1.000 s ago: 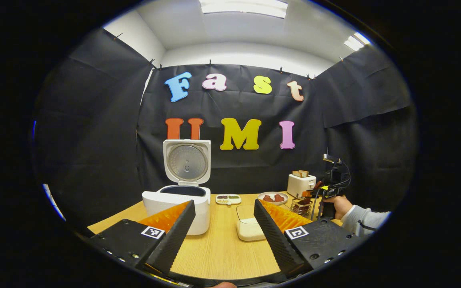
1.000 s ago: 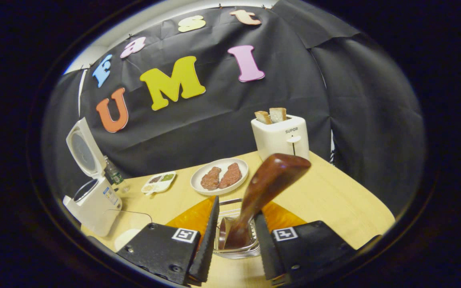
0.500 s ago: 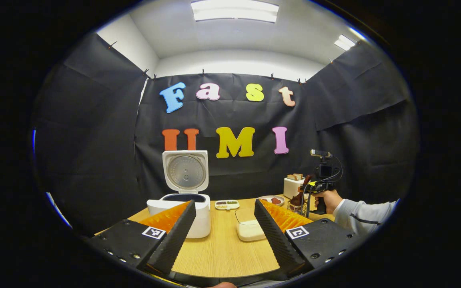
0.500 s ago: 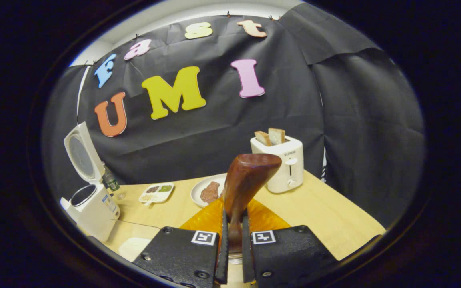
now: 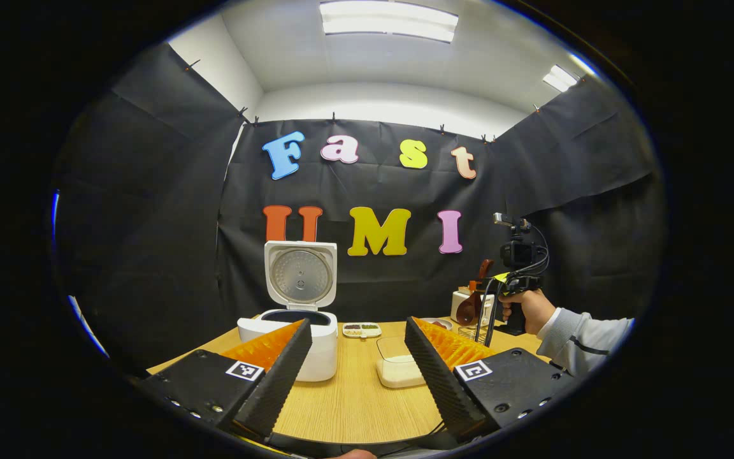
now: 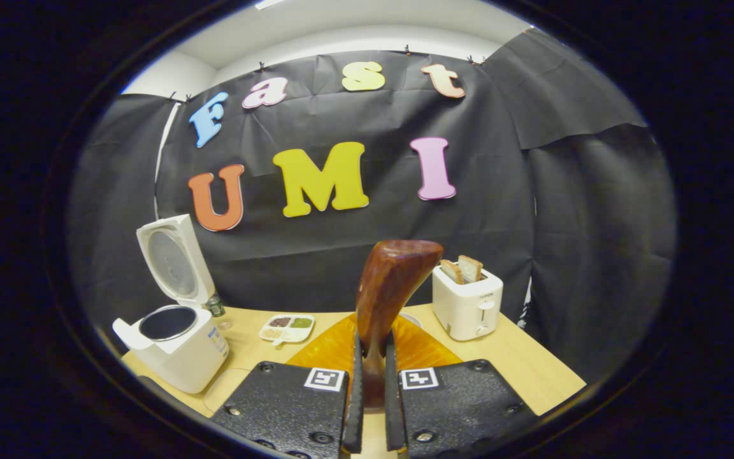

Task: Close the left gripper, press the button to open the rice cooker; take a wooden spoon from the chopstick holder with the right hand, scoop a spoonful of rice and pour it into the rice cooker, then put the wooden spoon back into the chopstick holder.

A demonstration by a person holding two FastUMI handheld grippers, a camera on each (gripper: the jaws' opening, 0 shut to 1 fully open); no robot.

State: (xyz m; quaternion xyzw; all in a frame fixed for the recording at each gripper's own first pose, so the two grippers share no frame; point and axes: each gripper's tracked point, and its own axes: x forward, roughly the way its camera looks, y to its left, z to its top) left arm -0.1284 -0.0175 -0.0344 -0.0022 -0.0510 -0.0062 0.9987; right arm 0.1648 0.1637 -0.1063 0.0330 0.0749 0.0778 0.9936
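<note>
- wooden spoon (image 6: 387,299): dark wood, glossy varnish
- rice cooker (image 6: 179,347): smooth white plastic shell; inner lid plate (image 5: 300,275) dull metal
- table (image 5: 354,401): light wood-grain top, matt
- toaster (image 6: 467,301): smooth white plastic
- chopstick holder (image 5: 476,331): thin metal wire
- rice container (image 5: 399,363): clear plastic
- sleeve (image 5: 587,341): grey cloth

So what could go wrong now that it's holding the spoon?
The right gripper pinches the wooden spoon low on its thin handle, so the spoon might twist or slip during scooping. The rice container sits close beside the open rice cooker, so a wide swing could bump either one. Rice may also spill on the table while it is carried across.
</note>
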